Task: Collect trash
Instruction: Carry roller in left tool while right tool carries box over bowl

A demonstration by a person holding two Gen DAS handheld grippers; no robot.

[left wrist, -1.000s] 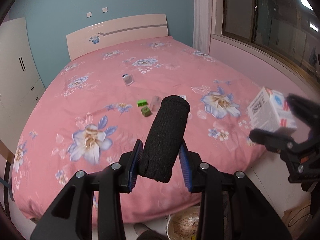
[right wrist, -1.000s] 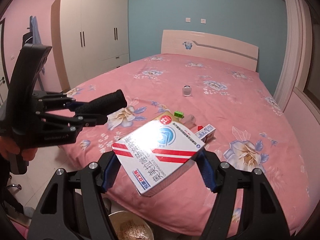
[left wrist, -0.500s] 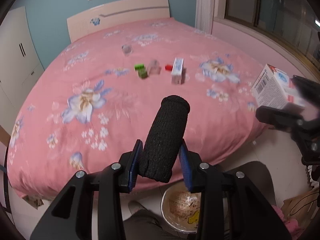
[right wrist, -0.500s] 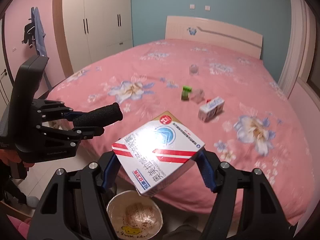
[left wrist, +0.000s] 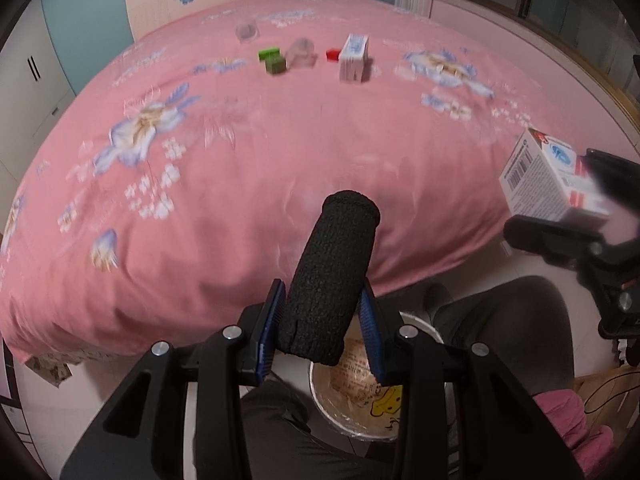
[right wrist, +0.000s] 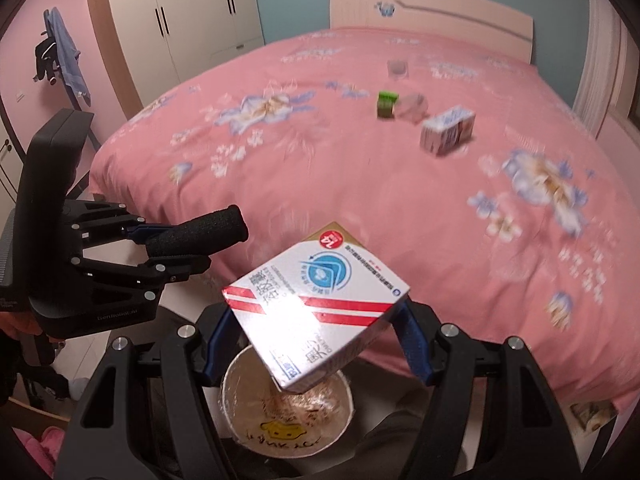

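My left gripper [left wrist: 322, 322] is shut on a black foam tube [left wrist: 332, 276] and holds it above a round lined trash bin [left wrist: 356, 412] on the floor. My right gripper [right wrist: 316, 344] is shut on a white medicine box [right wrist: 316, 300] with red stripes, right over the same bin [right wrist: 288, 428]. The right gripper and box show at the right in the left wrist view [left wrist: 548, 184]. The left gripper with the tube shows at the left in the right wrist view [right wrist: 200, 236]. A small white carton [left wrist: 354, 58], green blocks [left wrist: 274, 60], a red piece [left wrist: 332, 54] and clear plastic pieces [left wrist: 300, 52] lie on the bed.
The pink flowered bed [left wrist: 240, 152] fills the view ahead, its edge just beyond the bin. The person's legs [left wrist: 500, 332] are beside the bin. White wardrobes [right wrist: 180, 16] stand at the left and a window [left wrist: 560, 4] at the right.
Both grippers have tilted down and pulled back from the bed. The trash bin has come into view under them. The tube and the box stay gripped.
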